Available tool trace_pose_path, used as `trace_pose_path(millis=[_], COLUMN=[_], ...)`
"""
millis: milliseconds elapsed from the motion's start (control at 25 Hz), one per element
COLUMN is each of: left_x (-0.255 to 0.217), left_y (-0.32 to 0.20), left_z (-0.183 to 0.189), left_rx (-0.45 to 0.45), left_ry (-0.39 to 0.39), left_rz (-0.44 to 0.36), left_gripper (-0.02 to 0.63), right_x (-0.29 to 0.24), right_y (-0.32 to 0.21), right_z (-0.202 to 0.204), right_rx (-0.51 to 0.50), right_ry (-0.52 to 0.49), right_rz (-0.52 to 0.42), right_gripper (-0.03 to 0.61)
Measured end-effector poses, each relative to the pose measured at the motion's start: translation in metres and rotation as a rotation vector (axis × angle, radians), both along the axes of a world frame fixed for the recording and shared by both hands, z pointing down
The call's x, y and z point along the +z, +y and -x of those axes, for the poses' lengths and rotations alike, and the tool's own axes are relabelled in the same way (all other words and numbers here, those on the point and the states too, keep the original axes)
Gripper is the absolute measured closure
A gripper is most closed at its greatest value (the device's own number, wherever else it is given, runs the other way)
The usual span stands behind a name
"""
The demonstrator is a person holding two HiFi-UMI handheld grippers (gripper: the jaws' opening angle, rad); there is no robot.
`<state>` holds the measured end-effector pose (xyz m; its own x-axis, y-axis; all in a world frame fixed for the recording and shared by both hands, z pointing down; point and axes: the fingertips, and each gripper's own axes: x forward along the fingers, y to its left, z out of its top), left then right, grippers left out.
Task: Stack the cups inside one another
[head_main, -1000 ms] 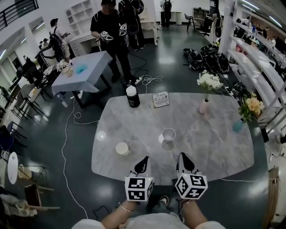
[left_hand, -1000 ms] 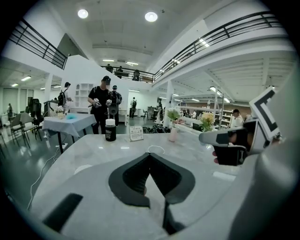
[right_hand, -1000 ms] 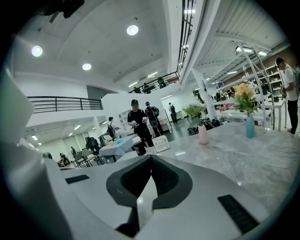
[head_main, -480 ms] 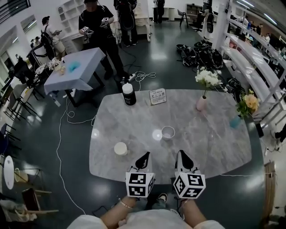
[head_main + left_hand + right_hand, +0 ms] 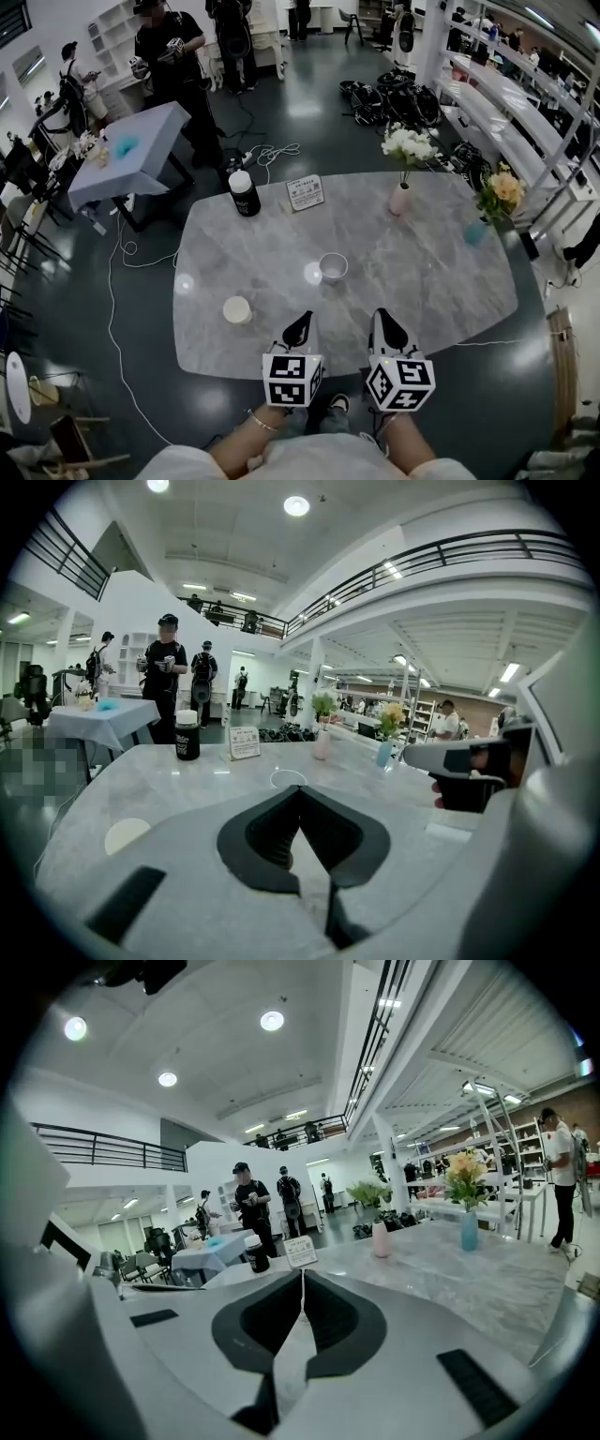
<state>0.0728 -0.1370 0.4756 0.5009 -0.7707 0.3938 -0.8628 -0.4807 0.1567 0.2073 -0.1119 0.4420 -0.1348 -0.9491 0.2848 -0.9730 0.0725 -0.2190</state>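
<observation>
**Your left gripper (image 5: 302,324) and right gripper (image 5: 384,322) hung over the table's (image 5: 441,291) near edge, both closed and empty, with the cups unstacked.**

Both pointed to twelve o'clock side by side, each with its jaws pressed together on nothing. A cream cup (image 5: 237,309) sat on the marble at nine o'clock of the left gripper, possibly mouth down. The pale open cup (image 5: 333,267) stood farther out at about one o'clock, well apart from the first. Beyond were a black bottle (image 5: 245,194) and a card (image 5: 306,191) near eleven, a pink vase (image 5: 400,199) at one and a blue vase (image 5: 476,232) at two.
</observation>
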Motion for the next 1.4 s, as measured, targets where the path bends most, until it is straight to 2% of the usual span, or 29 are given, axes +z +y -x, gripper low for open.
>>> trace_pose_path(millis=[760, 1000, 1400], left_x=[0.038, 0.059, 0.093], left_y=[0.044, 0.053, 0.06], left_z=[-0.075, -0.083, -0.085], left_rx=[0.216, 0.236, 0.246], left_ry=[-0.033, -0.051, -0.079], left_rz=[0.074, 0.115, 0.172], left_gripper=[0.618, 0.618, 0.618], right_x=[0.041, 0.061, 0.102], right_y=[0.071, 0.086, 0.089], right_z=[-0.062, -0.065, -0.056], right_rx=[0.195, 0.207, 0.181], right_ry=[-0.009, -0.012, -0.034], right_rz=[0.098, 0.139, 0.21], right_gripper=[0.566, 0.563, 0.511])
